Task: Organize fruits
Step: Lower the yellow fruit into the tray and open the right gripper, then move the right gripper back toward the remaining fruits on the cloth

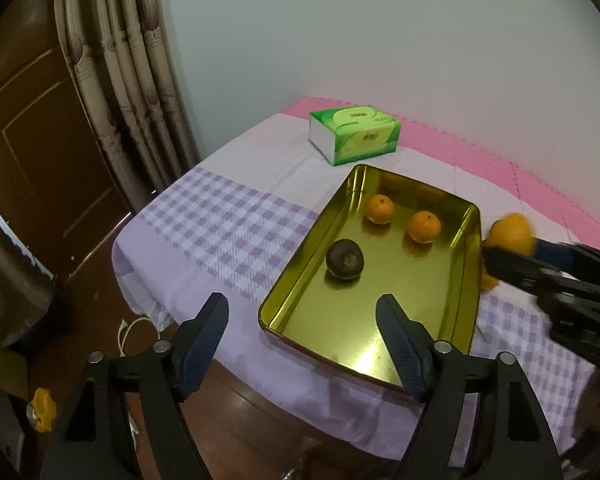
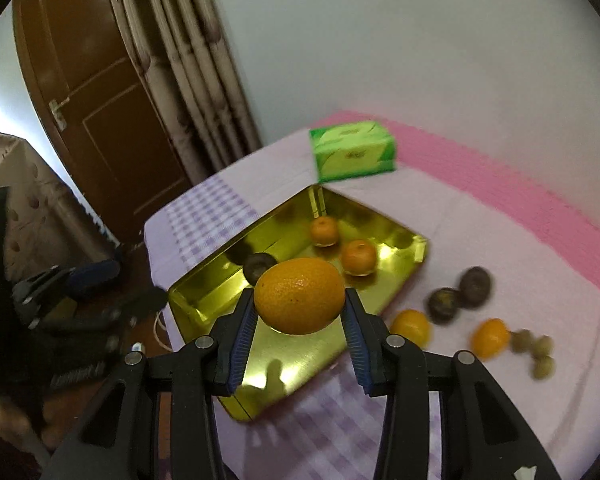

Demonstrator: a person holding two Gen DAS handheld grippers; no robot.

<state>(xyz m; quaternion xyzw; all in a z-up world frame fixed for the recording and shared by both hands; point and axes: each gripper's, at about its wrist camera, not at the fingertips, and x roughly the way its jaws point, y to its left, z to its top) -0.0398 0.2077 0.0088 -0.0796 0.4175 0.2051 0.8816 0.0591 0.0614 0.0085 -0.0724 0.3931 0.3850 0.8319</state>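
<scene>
Two mandarins (image 1: 380, 209) in tray (image 1: 300, 280), orange (image 2: 299, 295) clawed

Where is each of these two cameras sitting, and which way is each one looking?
Left wrist: on the left gripper, open and empty, looking down over the gold tray; the right gripper enters at right.
Right wrist: on the right gripper, looking down at the large orange it clamps above the tray; the left gripper shows blurred at left.
Shared: tray, tissue box, two small oranges.
</scene>
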